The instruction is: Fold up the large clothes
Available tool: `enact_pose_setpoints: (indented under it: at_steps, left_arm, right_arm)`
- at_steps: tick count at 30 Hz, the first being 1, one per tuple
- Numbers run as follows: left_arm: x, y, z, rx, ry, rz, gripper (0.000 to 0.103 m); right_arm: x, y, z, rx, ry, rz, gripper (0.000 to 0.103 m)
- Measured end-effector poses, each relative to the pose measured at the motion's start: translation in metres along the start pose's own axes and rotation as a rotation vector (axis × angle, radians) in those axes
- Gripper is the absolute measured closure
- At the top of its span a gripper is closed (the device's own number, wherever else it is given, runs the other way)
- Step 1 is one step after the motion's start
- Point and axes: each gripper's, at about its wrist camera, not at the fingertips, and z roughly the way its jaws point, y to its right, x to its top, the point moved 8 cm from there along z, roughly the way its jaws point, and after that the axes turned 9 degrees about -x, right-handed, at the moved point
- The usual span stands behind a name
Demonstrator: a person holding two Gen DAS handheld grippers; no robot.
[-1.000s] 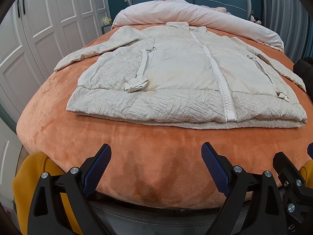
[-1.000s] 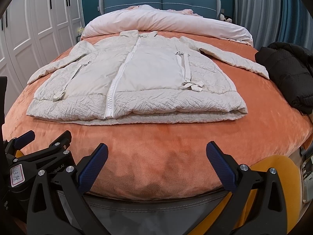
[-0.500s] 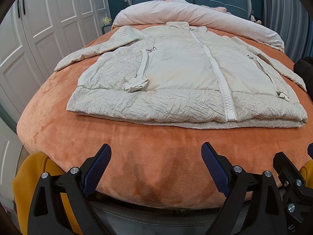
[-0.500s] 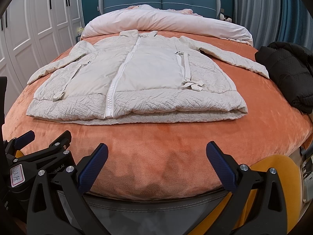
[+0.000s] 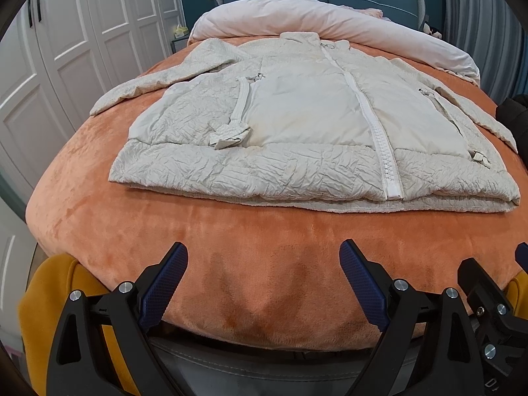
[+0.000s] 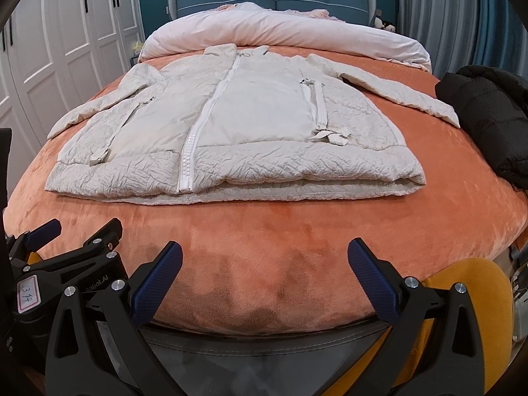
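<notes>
Left wrist view: the left tongs [image 5: 262,280] hang spread wide and empty above the near edge of the bed's orange plush blanket [image 5: 264,231]. A cream quilted zip-front coat [image 5: 307,132] lies flat farther up the bed, front side up, white zipper closed, hem toward the camera and folded under itself, both sleeves stretched outward. Right wrist view: the right tongs [image 6: 264,277] are likewise parted and hold nothing, well short of the coat [image 6: 237,125]. A black puffy jacket [image 6: 491,115] sits bunched near the coat's right sleeve end, and a rolled pale pink duvet [image 6: 290,34] lies across the head of the bed.
</notes>
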Motion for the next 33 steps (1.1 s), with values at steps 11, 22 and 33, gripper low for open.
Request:
enact_pose_setpoints:
  at_steps: [11,22,33]
  left_arm:
    - [0.061,-0.040,0.011,0.036,0.050,-0.033,0.011]
    - [0.124,-0.074,0.049,0.023,0.033,-0.131,0.011]
    - [0.155,-0.081,0.097,0.077,0.000,-0.132,0.011]
  right_arm:
    - [0.089,0.129,0.071,0.023,-0.043,0.251,0.005]
    - [0.182,0.346,0.208,-0.077,-0.052,0.737,0.005]
    - [0.206,0.397,0.294,-0.141,-0.098,0.889,0.041]
